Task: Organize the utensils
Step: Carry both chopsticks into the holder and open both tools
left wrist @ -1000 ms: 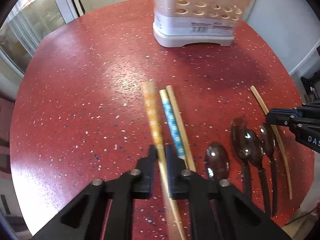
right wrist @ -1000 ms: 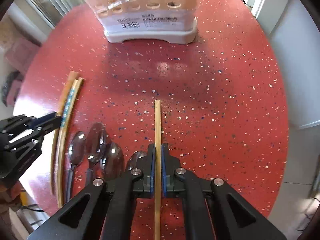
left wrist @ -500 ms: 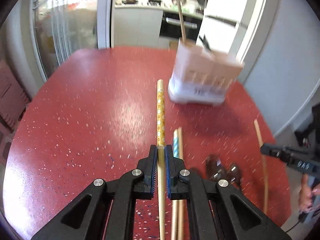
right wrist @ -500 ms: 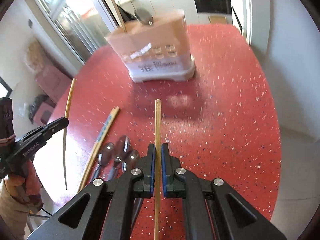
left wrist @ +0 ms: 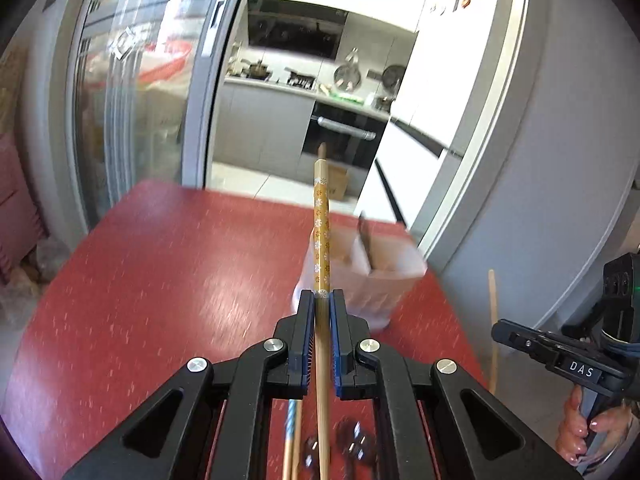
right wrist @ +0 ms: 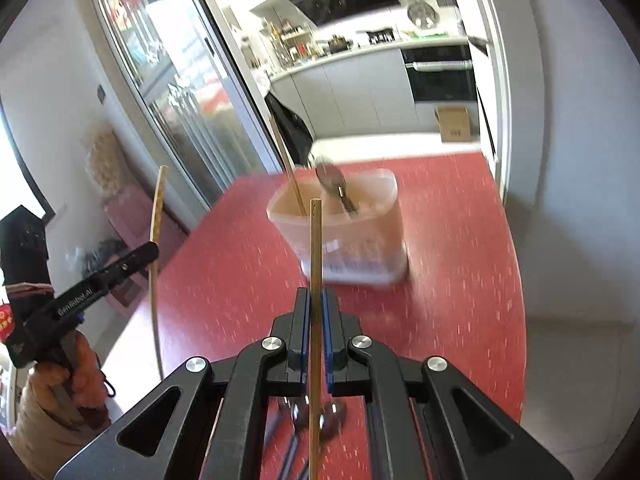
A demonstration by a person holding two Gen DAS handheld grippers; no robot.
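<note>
My left gripper [left wrist: 321, 300] is shut on a gold flower-patterned chopstick [left wrist: 321, 232], held up off the red table [left wrist: 160, 280] and pointing at the translucent utensil holder [left wrist: 384, 280]. My right gripper [right wrist: 315, 300] is shut on a plain wooden chopstick [right wrist: 315, 248], also raised and pointing at the holder [right wrist: 352, 240]. The holder has a chopstick [right wrist: 288, 168] and a spoon [right wrist: 334, 184] standing in it. Each gripper shows in the other's view: the right one [left wrist: 504, 330] with its chopstick [left wrist: 493, 320], the left one [right wrist: 150, 248] with its chopstick [right wrist: 156, 240].
A blue-patterned chopstick [left wrist: 292, 420] and a plain one lie on the table under my left gripper, with dark spoons [left wrist: 356, 440] beside them. The spoons also show under my right gripper [right wrist: 332, 420]. A wall and fridge [left wrist: 460, 100] stand to the right of the table.
Both grippers have lifted their chopsticks off the table and tilted up, so the views now look across the table at the holder and the kitchen behind it.
</note>
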